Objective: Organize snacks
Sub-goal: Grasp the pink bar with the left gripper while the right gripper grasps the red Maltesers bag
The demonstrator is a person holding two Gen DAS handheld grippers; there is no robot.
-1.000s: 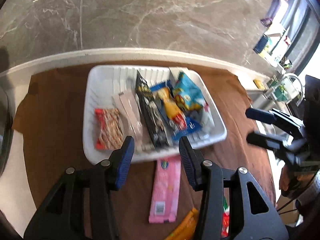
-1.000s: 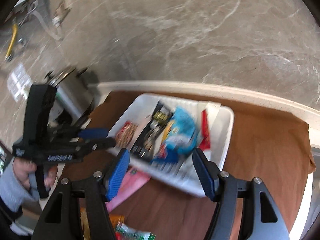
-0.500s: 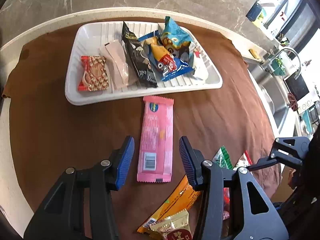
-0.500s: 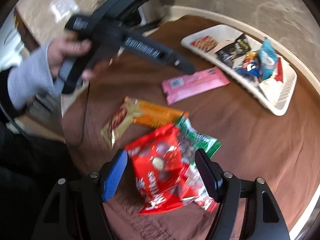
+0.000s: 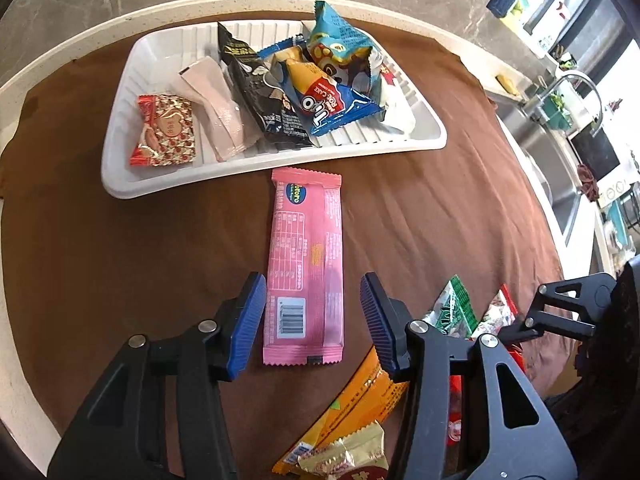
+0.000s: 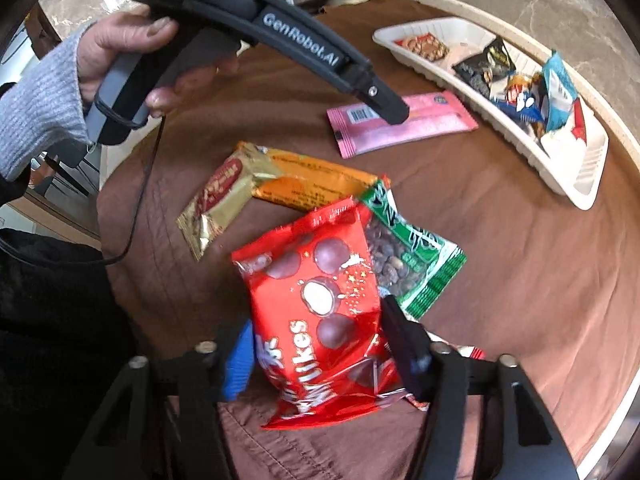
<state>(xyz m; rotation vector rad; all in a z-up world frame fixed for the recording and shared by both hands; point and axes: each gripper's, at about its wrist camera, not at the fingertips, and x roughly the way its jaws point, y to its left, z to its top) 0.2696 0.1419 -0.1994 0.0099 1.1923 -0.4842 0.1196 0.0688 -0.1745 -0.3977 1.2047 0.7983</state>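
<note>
Two snacks are being taken at once. The pink bar (image 5: 306,268) lies on the brown cloth (image 5: 120,248) just before the tray (image 5: 120,184), lengthwise between the left gripper (image 5: 312,320) pads, which straddle its barcode end; its jaws are easing wider, with clear gaps at both sides, so nothing is gripped. The red bag (image 6: 320,312) lies nearer the person than the tray, well apart from it, atop the green packet (image 6: 412,256) and beside the orange bar (image 6: 316,184). The right gripper (image 6: 316,352) is closing on the bag; its pads look to have reached the foil, though blur hides the contact, so I would not call it held.

A second ago both cameras looked at the tray from above; both have since dropped toward the cloth, the right swinging away from the tray to the loose pile. Half a second ago its pads stood plainly wider around the bag. By my reading, the tray holds about six packets and five remain outside.
</note>
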